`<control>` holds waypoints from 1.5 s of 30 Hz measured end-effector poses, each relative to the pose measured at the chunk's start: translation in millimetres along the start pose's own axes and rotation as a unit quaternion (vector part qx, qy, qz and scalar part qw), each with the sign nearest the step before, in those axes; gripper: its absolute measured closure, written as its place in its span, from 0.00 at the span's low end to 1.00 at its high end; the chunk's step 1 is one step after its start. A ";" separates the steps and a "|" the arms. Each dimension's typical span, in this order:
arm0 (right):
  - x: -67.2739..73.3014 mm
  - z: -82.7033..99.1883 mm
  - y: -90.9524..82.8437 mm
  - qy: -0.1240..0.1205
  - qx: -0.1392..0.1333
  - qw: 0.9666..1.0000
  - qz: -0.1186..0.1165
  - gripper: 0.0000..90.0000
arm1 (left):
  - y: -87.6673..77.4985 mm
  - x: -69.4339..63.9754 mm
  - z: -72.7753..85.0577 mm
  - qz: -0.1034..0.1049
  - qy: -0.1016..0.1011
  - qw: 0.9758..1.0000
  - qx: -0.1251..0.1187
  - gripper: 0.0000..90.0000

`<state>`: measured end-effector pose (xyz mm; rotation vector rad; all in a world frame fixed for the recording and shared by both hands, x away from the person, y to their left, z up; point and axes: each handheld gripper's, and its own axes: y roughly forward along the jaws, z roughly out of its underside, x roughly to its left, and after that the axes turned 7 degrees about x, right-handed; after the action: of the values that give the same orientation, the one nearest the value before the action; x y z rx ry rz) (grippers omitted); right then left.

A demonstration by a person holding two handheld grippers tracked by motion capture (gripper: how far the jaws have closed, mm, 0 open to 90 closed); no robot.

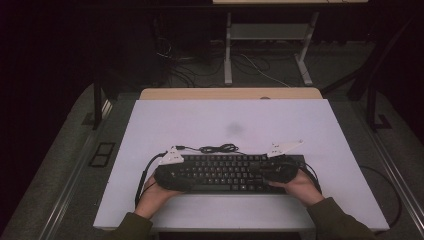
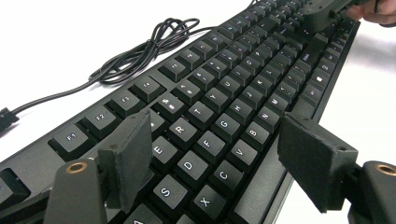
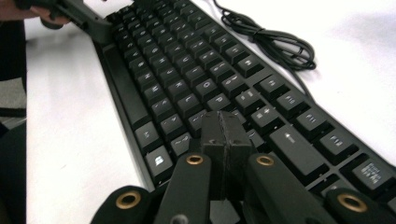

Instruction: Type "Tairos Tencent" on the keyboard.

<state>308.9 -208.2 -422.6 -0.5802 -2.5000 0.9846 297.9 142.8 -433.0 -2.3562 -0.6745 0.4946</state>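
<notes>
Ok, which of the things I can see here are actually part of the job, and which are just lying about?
In the job:
- black keyboard, under both grippers
- left gripper, jaws open above the left-hand keys
- right gripper, jaws shut, tip over the right-hand keys

Lying about:
- coiled keyboard cable, behind the keyboard
- white table top
- desk frame on the floor beyond

- A black keyboard (image 1: pixel 225 172) lies on the white tabletop (image 1: pixel 225 120), near its front edge and parallel to it.
- The left gripper (image 1: pixel 170 175) is over the keyboard's left end, the right gripper (image 1: pixel 277 170) over its right end.
- A coiled black cable (image 1: pixel 217 148) lies just behind the keyboard.
</notes>
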 end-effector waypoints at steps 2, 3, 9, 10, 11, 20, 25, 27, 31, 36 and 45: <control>0.6 2.5 1.5 0.000 0.006 1.000 -0.002 0.99 | 0.4 0.2 0.0 0.001 -0.001 1.000 0.000 0.29; 0.6 3.4 2.2 0.000 0.009 1.000 -0.002 0.99 | 0.6 0.3 0.1 0.001 0.000 1.000 0.001 0.29; 0.3 9.6 7.0 -0.003 0.026 1.000 -0.004 0.99 | 1.0 1.0 -0.1 0.000 -0.001 1.000 0.000 0.29; 0.3 10.1 7.6 -0.003 0.025 1.000 -0.005 0.99 | 1.0 0.8 -0.2 0.000 -0.001 1.000 0.000 0.29; 0.8 10.2 7.9 -0.004 0.027 1.000 -0.006 0.99 | 0.9 0.7 -0.4 0.000 -0.001 1.000 0.001 0.29; 3.3 11.0 12.2 -0.025 0.043 0.999 0.003 0.99 | 2.3 1.3 -4.2 -0.003 -0.002 1.000 -0.005 0.29; 3.3 10.9 12.2 -0.027 0.043 0.999 0.003 0.99 | 4.1 1.7 -6.2 -0.006 0.000 1.000 -0.006 0.31; 3.3 10.9 12.3 -0.028 0.043 0.999 0.003 0.99 | 4.3 2.5 -7.5 -0.009 0.001 1.000 -0.005 0.34; 3.4 10.9 12.5 -0.029 0.043 0.999 0.002 0.99 | 6.3 4.3 -11.3 -0.012 0.000 1.000 -0.004 0.49; 4.3 10.8 12.9 -0.032 0.044 0.999 0.002 0.99 | 10.0 5.1 -16.5 -0.012 0.004 1.000 -0.002 0.71; 4.6 10.8 12.8 -0.032 0.045 0.998 0.002 0.99 | 19.8 5.9 -21.5 -0.001 0.008 1.000 0.020 0.99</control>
<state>302.7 -203.2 -438.1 -0.5337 -2.4967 1.1270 320.0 122.9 -431.3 -2.3199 -0.6536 0.4828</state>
